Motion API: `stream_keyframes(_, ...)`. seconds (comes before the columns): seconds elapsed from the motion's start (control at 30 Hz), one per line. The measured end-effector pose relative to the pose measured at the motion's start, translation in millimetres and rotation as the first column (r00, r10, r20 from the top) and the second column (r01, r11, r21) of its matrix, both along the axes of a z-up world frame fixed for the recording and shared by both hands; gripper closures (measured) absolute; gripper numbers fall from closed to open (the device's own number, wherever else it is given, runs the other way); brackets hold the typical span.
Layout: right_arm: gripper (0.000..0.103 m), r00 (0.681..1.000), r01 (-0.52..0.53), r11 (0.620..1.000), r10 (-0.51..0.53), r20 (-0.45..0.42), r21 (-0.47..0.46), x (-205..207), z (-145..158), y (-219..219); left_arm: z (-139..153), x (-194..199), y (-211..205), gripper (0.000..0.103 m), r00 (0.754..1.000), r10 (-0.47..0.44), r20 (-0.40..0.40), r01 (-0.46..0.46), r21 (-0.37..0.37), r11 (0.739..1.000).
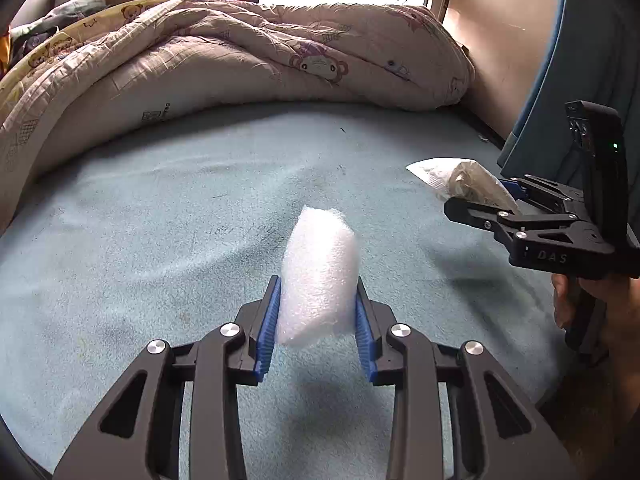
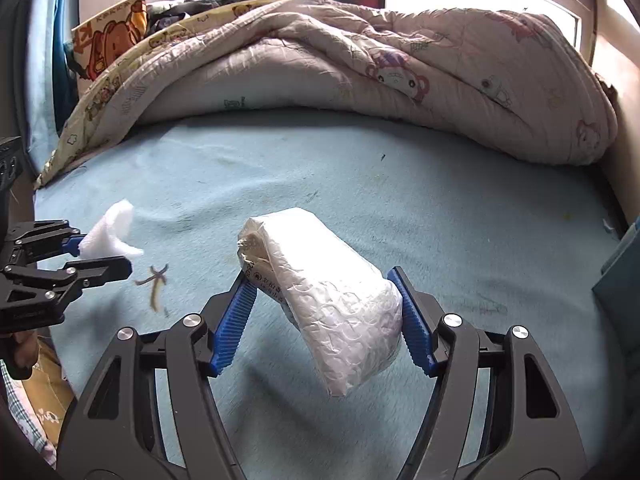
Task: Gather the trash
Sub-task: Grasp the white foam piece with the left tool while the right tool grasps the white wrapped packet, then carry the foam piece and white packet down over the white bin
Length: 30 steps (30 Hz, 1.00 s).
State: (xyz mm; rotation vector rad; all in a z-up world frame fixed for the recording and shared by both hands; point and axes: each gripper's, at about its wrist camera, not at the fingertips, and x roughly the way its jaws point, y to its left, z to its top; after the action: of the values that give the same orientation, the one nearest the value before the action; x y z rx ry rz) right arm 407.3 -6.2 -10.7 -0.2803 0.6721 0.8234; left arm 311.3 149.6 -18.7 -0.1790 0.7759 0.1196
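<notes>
While the rumpled quilt [image 1: 248, 52] is heaped along the far side of the blue bed sheet [image 1: 160, 208], both pieces of trash hang clear above the sheet: the right claw [image 2: 324, 320], jaws set wide, grips a crinkled white packet [image 2: 324, 292] across its middle, and the left claw [image 1: 316, 316], narrowed well down, pinches a white foam wad [image 1: 320, 272] by its lower half. Both look feather-light and squashy, the packet's film likely slippery, so I would judge a broad mid-body pinch safest, firm enough to dent yet not tear.
</notes>
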Motion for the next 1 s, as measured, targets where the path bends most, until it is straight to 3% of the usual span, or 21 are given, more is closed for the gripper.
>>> stream_keyframes(0.3,0.039,0.999,-0.037,0.995,0.036,0.013,0.095,-120,12,-75,7,-76,-41,0.07,0.999,-0.032,0.02,0.032,0.0,0.999)
stream_keyframes(0.53,0.039,0.996,-0.064,0.993,0.058,0.063,0.1,-198,5,-121,2,-149,-74,0.07,0.998,-0.051,0.046,0.05,0.019,0.999)
stream_keyframes(0.77,0.039,0.997,-0.067,0.996,0.064,0.04,0.062,-251,-53,-135,-34,-201,-107,0.069,0.996,-0.075,0.056,0.075,0.009,0.997)
stream_keyframes(1.0,0.039,0.996,-0.034,0.999,0.032,-0.082,-0.016,-260,-155,-134,-121,-209,-135,0.068,0.994,-0.104,-0.043,0.103,-0.02,0.994)
